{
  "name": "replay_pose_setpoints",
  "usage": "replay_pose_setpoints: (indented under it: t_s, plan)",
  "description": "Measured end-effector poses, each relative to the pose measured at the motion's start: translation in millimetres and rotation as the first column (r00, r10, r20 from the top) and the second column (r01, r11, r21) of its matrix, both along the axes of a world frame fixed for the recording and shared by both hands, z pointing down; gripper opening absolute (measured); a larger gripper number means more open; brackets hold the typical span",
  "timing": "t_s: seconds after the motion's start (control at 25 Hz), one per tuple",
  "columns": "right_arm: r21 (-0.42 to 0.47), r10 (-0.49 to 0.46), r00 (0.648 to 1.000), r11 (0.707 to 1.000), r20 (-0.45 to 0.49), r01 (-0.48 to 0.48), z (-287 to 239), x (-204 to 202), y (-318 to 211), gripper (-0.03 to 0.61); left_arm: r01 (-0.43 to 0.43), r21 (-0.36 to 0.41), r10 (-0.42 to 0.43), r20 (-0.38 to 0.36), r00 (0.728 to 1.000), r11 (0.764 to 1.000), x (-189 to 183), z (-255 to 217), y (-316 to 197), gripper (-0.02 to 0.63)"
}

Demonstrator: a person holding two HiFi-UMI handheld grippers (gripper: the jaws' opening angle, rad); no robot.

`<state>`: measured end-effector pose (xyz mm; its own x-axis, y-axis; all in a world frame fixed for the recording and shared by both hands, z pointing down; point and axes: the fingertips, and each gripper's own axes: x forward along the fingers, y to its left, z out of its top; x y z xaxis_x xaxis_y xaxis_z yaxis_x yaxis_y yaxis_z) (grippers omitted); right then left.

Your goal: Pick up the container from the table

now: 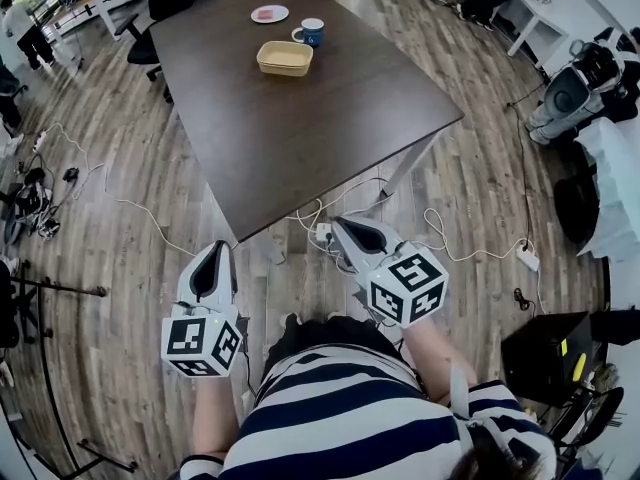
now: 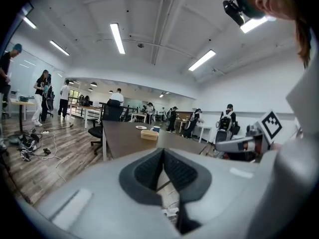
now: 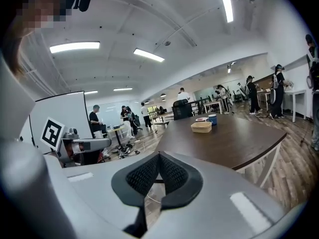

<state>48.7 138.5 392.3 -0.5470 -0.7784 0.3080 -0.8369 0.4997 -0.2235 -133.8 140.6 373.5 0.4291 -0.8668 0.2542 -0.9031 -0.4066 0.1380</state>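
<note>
The container [image 1: 285, 58] is a shallow beige tub on the far half of a dark brown table [image 1: 300, 138]; it also shows as the beige container [image 2: 149, 134] in the left gripper view and as the container [image 3: 202, 127] in the right gripper view. Both grippers hang over the wooden floor, short of the table's near corner. My left gripper [image 1: 222, 245] is shut and empty, its pads meeting at the tip [image 2: 163, 150]. My right gripper [image 1: 337, 222] is likewise shut with nothing in it [image 3: 159, 154].
Behind the container stand a blue mug [image 1: 311, 32] and a small plate [image 1: 270, 14]. White cables and a power strip [image 1: 322, 232] lie on the floor by the table's near corner. An office chair [image 1: 148, 50] stands at the table's left; people stand farther back.
</note>
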Motion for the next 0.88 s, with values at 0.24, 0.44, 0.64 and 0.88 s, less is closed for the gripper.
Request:
replay_pose_setpoints:
  t_s: [0.24, 0.44, 0.64, 0.88]
  plan:
    - [-0.012, -0.015, 1.000, 1.000, -0.008, 0.014, 2.7, -4.5, 0.9, -0.006, -0.020, -0.011, 0.020, 0.008, 1.000, 1.000, 2.7, 4.8, -2.5, 0.000]
    - [-0.028, -0.014, 1.000, 1.000, -0.015, 0.014, 9.2, -10.6, -1.7, -0.006, -0.032, -0.014, 0.033, 0.023, 0.999, 0.999, -1.1, 11.4, -3.9, 0.000]
    - [-0.028, -0.020, 1.000, 0.999, -0.020, 0.019, 9.1, -22.4, -7.3, -0.006, -0.026, -0.014, 0.027, 0.024, 0.999, 1.000, -13.5, 12.6, -4.8, 0.000]
    - [-0.003, -0.021, 0.999, 1.000, -0.031, 0.021, 7.4, -46.9, -13.3, -0.005, -0.018, -0.006, 0.018, 0.026, 0.999, 1.000, -44.7, 15.8, -7.9, 0.000]
